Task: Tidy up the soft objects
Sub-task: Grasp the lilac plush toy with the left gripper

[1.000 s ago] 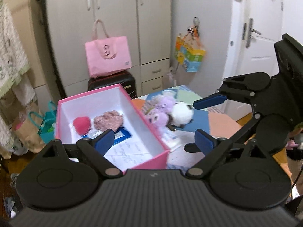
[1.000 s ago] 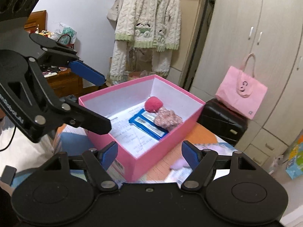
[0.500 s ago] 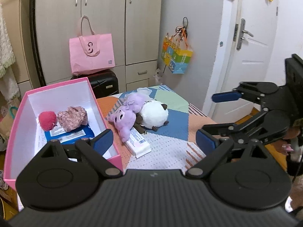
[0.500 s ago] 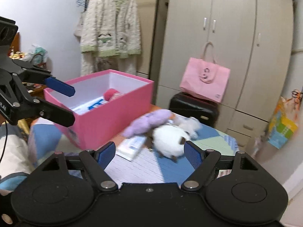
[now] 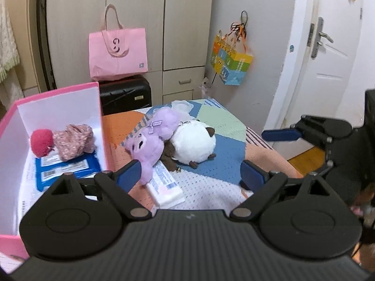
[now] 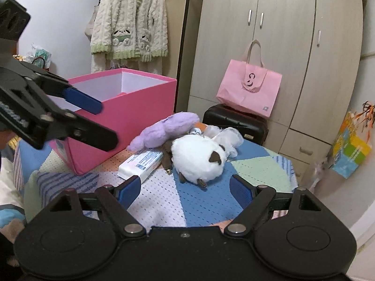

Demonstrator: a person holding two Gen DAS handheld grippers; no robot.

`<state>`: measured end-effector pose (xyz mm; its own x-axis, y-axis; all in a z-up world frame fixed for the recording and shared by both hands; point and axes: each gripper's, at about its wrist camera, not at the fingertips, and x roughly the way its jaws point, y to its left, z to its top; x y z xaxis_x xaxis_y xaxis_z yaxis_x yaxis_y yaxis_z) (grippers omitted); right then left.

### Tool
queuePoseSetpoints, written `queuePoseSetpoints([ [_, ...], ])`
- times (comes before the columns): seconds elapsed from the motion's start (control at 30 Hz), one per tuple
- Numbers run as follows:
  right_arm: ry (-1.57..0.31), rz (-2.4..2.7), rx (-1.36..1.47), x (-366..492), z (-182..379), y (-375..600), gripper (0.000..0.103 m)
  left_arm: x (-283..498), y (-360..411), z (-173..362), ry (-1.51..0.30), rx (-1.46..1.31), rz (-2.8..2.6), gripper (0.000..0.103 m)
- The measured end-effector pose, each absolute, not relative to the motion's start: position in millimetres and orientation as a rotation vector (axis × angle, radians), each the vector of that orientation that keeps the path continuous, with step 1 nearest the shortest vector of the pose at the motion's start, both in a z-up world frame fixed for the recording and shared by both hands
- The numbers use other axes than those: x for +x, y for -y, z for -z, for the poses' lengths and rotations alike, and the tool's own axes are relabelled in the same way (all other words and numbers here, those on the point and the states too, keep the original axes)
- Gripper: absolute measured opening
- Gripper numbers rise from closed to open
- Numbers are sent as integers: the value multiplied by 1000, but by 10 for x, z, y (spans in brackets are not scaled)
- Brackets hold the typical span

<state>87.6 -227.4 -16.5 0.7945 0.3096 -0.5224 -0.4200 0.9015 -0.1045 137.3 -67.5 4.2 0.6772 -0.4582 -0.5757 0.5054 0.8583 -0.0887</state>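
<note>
A purple plush [image 5: 150,140] and a white round plush [image 5: 194,140] lie together on the patchwork table cover, with a white tube pack [image 5: 164,182] beside them. The open pink box [image 5: 103,126] on the left holds a red pompom [image 5: 42,141], a floral cloth [image 5: 75,140] and blue packets [image 5: 68,168]. My left gripper [image 5: 191,173] hovers before the plushes, its jaws closing slightly with nothing between them. My right gripper [image 6: 186,187] faces the white plush [image 6: 199,159], its jaws opening and empty. The purple plush [image 6: 164,128] lies next to the pink box [image 6: 131,107].
Behind the table a pink tote bag [image 5: 117,51] rests on a black suitcase [image 5: 124,93] before the wardrobe. A colourful bag [image 5: 232,63] hangs by the white door. A cream cardigan [image 6: 131,21] hangs at the back left. The table's edge drops off at the right.
Both grippers have sunk towards the table and swung from the pink box to the plushes, which now sit centred and larger. The right gripper's jaws stand a little wider.
</note>
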Motion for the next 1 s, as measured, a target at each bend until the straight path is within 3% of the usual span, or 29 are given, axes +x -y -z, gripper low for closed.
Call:
queuePoseSetpoints([
  [0.23,-476,-472,-229,1199,205,2077,88,1922,876,-25,-653,55,493,89],
  [0.5,-424,-568,-332,1733,166,1856,92,2467,1054,4,-777,38,449,72],
  [0.57,-430,-578,-353,1855,190,1813,92,2469,1066,-8,-764,29,420,66],
  [0.77,-441,-685,-340,2070,240,1807,94,2400,926,60,-718,-2,343,61],
  [1.0,-462,-717,-383,2155,290,1779,95,2277,878,105,-654,85,313,61],
])
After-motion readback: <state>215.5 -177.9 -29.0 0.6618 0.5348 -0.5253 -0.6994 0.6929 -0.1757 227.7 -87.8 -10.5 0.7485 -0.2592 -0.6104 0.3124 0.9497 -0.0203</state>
